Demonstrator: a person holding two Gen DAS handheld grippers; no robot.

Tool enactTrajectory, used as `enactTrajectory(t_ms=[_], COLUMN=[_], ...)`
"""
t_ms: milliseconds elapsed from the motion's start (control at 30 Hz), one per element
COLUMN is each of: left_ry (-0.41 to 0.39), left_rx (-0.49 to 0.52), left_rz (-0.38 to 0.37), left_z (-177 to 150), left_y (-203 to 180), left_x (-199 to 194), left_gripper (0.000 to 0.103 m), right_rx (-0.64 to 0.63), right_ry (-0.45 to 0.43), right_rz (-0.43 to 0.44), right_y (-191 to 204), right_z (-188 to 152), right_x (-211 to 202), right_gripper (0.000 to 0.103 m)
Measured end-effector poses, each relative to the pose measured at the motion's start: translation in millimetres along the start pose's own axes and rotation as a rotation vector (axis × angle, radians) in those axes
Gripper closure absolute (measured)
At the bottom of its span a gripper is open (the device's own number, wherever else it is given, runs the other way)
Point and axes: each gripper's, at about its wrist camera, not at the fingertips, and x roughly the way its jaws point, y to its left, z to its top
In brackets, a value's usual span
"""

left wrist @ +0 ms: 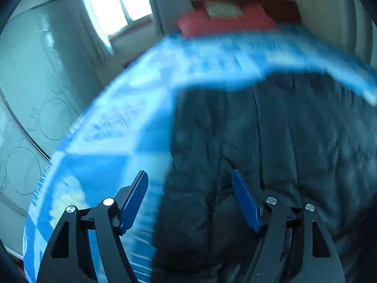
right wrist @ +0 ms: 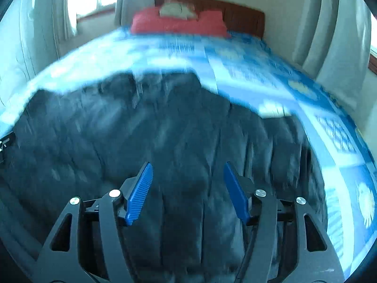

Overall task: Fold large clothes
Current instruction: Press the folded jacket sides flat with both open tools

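Observation:
A large dark padded garment (right wrist: 153, 136) lies spread on a bed with a blue and white patterned cover (right wrist: 254, 70). In the left wrist view the same garment (left wrist: 271, 141) fills the right half, its left edge running down beside the cover (left wrist: 113, 122). My left gripper (left wrist: 189, 174) hangs open above that left edge, nothing between its blue pads. My right gripper (right wrist: 187, 165) is open over the garment's quilted middle, with no cloth pinched. Both views are blurred.
A red pillow (right wrist: 176, 23) with a pale folded item on it lies at the head of the bed, before a brown headboard (right wrist: 245, 16). A window with curtains (right wrist: 80, 2) is at the left. A pale wardrobe (left wrist: 35, 82) stands close to the bed's left side.

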Motion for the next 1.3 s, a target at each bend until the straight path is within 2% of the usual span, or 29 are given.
enactTrajectory(t_ms=[67,167,233,333,467,633,733,900,1000,1133,1300], left_ry=[0.029,0.076,0.083,0.067,0.023,-0.011,0.007,0.103,0.127,0.145,0.123], left_rx=[-0.038,-0.156,-0.209,-0.259,-0.262,-0.263,-0.266,-0.322,-0.345,-0.361,-0.298], left_rz=[-0.040,-0.115,-0.138,-0.176,-0.178,-0.168,-0.162,-0.189,-0.193,-0.247,-0.269], left_z=[-4,3,-1,-20,-60,-124,-160,-217,-244,-271,-287], left_y=[3,22,33,51,66,86,92,106,112,112,102], left_x=[19,21,11,-26,-82,-145,-164,-173,-179,-187,-202], left_gripper=[0.023,0.023,0.023,0.023,0.023,0.023,0.023,0.023,0.023,0.023,0.023], right_rx=[0.042,0.085,0.110,0.129,0.151,0.241,0.295,0.338,0.352,0.361,0.341], right_ry=[-0.022,-0.021,-0.023,-0.068,-0.090,-0.034,0.010,0.059,0.094,0.105,0.117], right_rz=[0.039,0.074,0.085,0.089,0.035,-0.021,-0.019,-0.005,0.015,0.036,0.043], right_y=[-7,-16,-22,-35,-60,-97,-109,-113,-113,-110,-104], right_z=[-4,2,-2,-23,-71,-145,-187,-245,-266,-286,-301], right_x=[6,-4,-26,-68,-128,-178,-193,-209,-212,-223,-237], right_gripper=[0.036,0.035,0.035,0.023,0.022,0.021,0.021,0.021,0.021,0.021,0.021])
